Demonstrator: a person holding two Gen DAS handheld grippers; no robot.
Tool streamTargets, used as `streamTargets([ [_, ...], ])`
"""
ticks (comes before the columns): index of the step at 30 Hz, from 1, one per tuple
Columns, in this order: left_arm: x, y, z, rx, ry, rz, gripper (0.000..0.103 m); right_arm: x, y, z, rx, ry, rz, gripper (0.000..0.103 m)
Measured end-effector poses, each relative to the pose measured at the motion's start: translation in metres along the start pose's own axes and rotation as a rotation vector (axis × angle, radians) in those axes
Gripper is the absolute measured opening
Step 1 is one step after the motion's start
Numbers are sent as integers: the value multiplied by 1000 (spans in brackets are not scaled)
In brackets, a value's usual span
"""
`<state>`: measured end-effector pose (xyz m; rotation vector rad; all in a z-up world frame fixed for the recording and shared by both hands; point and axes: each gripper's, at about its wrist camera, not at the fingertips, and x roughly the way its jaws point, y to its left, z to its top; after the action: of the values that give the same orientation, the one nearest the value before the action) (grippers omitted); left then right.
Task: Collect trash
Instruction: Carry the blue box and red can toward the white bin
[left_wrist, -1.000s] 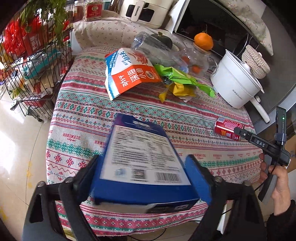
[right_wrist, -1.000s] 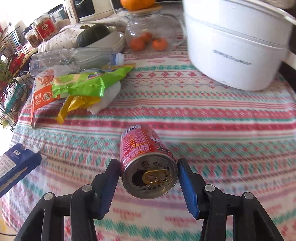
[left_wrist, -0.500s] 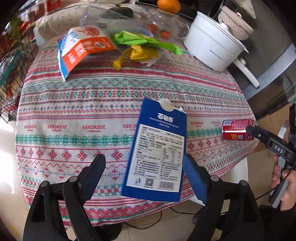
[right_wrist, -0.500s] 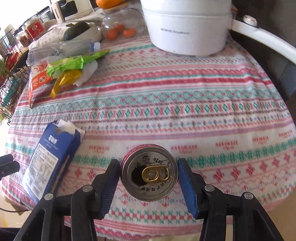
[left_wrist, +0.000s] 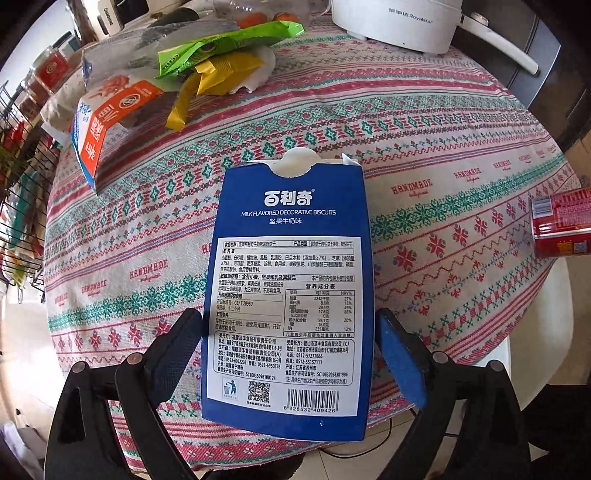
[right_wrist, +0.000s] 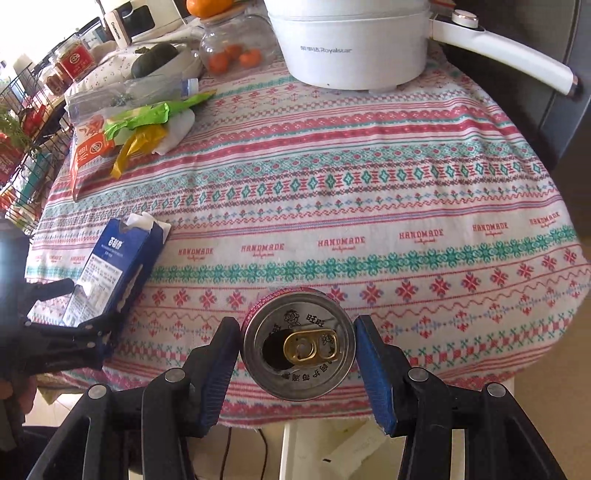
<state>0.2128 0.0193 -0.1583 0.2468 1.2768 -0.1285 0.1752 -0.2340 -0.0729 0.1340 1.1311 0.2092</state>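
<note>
My left gripper (left_wrist: 290, 350) is shut on a blue biscuit box (left_wrist: 291, 280) and holds it above the table's near edge; the box also shows in the right wrist view (right_wrist: 110, 273). My right gripper (right_wrist: 297, 354) is shut on a red drink can (right_wrist: 299, 347), its opened top facing the camera; the can shows at the right edge of the left wrist view (left_wrist: 561, 221). More trash lies at the table's far left: an orange-and-white bag (left_wrist: 107, 122), a green wrapper (left_wrist: 221, 46), a yellow wrapper (left_wrist: 210, 81) and a clear plastic bottle (right_wrist: 125, 92).
The round table has a patterned cloth (right_wrist: 332, 177). A white electric pot (right_wrist: 351, 40) with a long handle stands at the back. A glass jar with oranges (right_wrist: 229, 48), a dark squash (right_wrist: 155, 62) and a wire rack (left_wrist: 18, 177) at the left.
Both grippers have pulled back toward the table's near edge and lifted, the left with the box and the right with the can. The box now stands more upright in the left view.
</note>
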Motion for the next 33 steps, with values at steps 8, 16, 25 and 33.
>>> streamTargets([
  [8,20,15,1,-87,51,-84,95,-8,-5,-14,-1,4,2,55],
  [16,-22,10,-2,-75,-63,-190,94,-38,-18,-34,29,-33,8,55],
  [25,-81,-76,-25,176,-119,-365,94,-68,-50,-65,64,-70,-93,55],
  [33,-87,-179,-65,460,-18,-470,94,-88,-107,-87,180,-91,-162,55],
])
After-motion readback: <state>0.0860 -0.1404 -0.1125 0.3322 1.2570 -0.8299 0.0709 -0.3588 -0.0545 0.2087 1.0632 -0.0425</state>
